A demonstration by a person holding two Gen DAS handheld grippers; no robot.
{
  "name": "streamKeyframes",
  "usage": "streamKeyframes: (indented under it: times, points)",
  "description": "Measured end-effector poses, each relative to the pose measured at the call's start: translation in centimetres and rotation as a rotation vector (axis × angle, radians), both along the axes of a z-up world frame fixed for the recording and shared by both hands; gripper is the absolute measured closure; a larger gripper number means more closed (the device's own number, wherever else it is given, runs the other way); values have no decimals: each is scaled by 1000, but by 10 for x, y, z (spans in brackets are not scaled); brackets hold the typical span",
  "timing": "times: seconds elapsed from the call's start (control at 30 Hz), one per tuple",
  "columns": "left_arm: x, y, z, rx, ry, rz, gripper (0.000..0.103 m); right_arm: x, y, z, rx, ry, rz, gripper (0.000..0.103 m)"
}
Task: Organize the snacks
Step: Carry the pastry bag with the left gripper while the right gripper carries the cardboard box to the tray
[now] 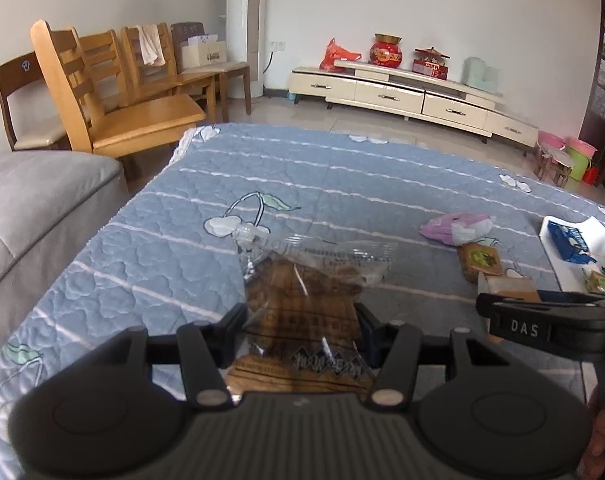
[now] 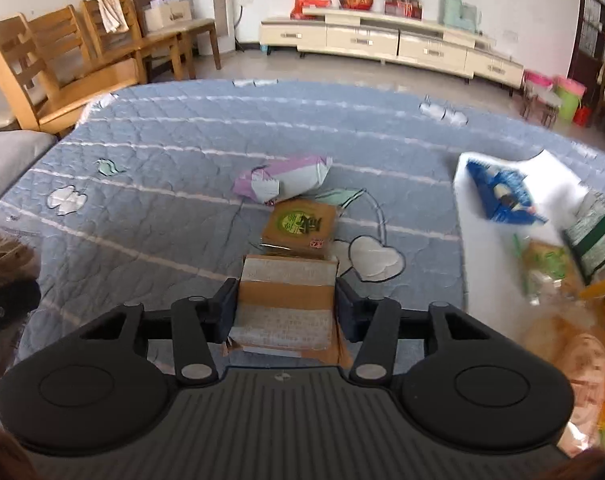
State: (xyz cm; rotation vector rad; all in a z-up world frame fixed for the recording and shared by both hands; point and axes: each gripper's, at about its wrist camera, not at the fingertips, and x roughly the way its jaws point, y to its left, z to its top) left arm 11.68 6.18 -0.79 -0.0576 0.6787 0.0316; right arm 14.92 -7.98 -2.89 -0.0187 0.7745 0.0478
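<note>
A blue quilted cover [image 1: 302,184], printed with white stripes and cherry motifs, is spread over the work surface. The left gripper [image 1: 302,328] is closed on a clear-wrapped brown snack packet [image 1: 302,312], which is held up between its fingers above the cover. The right gripper [image 2: 286,300] is clamped on a small brown carton [image 2: 288,304], pressed from both sides. Just ahead of that carton a brown packet with a green round label [image 2: 302,224] is seen lying on the cover, and beyond it a pink and white wrapper [image 2: 282,180]. To the right of the right gripper a white tray [image 2: 482,240] is set on the cover, and a blue pack [image 2: 502,196] and other blurred snack packs are held in it. Beyond the cover, a tiled floor is seen, with wooden chairs [image 1: 114,92] ranged along the left wall, a grey sofa [image 1: 34,208] beside the left gripper, and a long cream cabinet [image 1: 402,92] against the far white wall, on which red ornaments are displayed.
</note>
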Motion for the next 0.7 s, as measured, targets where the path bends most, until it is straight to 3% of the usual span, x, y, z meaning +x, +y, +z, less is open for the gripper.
streamKeyframes:
  times: [0.27, 0.7]
  points:
    - [-29, -6, 20, 1, -35, 3, 47, -65, -7, 35, 16, -60, 64, 41]
    - [-91, -23, 40, 17, -81, -34, 47, -155, -40, 78, 54, -136, 73, 41]
